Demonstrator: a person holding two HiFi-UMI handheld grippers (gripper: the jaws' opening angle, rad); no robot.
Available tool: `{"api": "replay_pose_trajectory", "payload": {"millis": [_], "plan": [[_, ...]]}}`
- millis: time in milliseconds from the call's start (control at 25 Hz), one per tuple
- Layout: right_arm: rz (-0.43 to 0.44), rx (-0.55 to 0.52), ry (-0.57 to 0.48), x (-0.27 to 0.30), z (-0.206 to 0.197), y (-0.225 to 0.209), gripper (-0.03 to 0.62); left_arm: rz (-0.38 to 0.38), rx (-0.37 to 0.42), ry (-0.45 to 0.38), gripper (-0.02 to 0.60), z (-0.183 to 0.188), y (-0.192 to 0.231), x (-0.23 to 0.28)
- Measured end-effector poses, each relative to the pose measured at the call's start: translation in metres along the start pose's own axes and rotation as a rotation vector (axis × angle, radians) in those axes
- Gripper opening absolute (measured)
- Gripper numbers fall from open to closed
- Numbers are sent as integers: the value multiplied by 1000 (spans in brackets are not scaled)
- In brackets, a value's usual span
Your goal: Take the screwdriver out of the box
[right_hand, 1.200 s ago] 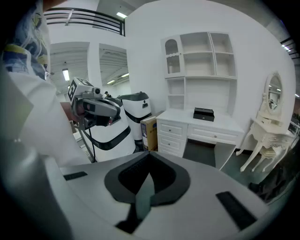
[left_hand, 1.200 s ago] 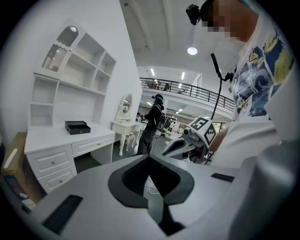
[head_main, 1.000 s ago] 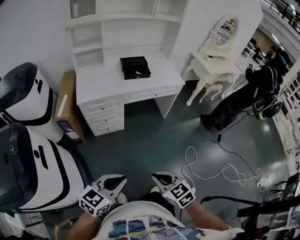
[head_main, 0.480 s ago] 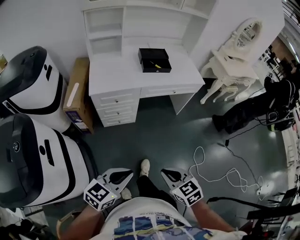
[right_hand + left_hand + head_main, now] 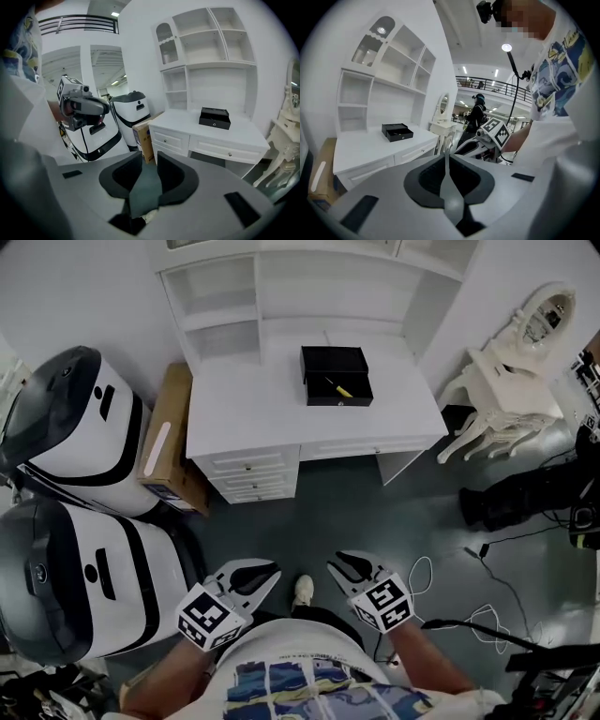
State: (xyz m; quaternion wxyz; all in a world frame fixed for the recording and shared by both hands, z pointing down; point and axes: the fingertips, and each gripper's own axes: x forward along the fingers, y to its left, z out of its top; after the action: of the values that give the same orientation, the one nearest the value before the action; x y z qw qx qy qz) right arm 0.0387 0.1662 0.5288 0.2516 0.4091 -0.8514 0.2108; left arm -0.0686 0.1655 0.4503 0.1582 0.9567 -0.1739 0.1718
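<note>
— Where was the screwdriver?
— It lay inside the open black box on the white counter, well apart from both tongs.
— And the tongs?
— The left tongs were pressed together, holding nothing; the right tongs were opening, nothing between them; both hung close to the person's shirt, above the dark floor.

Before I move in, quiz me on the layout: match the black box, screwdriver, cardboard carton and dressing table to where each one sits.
1 black box
2 screwdriver
3 cardboard carton
4 dressing table

a inside the black box
b floor, right of the desk
c on the desk top
d floor, beside the desk's left end

Pairs: 1-c, 2-a, 3-d, 4-b
</note>
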Motion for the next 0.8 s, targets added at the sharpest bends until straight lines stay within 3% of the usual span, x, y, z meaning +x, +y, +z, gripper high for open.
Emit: {"api": "replay_pose_trajectory", "payload": {"millis": [400, 640, 800], "plan": [[-24, 37, 28, 67, 44, -109, 98, 10, -32, 31, 46, 33, 87, 48], [-117, 82, 53, 115, 86, -174, 98, -38, -37, 19, 46, 59, 173, 70], [-183, 123, 48, 139, 115, -222, 98, -71, 2, 12, 46, 84, 220, 81]]}}
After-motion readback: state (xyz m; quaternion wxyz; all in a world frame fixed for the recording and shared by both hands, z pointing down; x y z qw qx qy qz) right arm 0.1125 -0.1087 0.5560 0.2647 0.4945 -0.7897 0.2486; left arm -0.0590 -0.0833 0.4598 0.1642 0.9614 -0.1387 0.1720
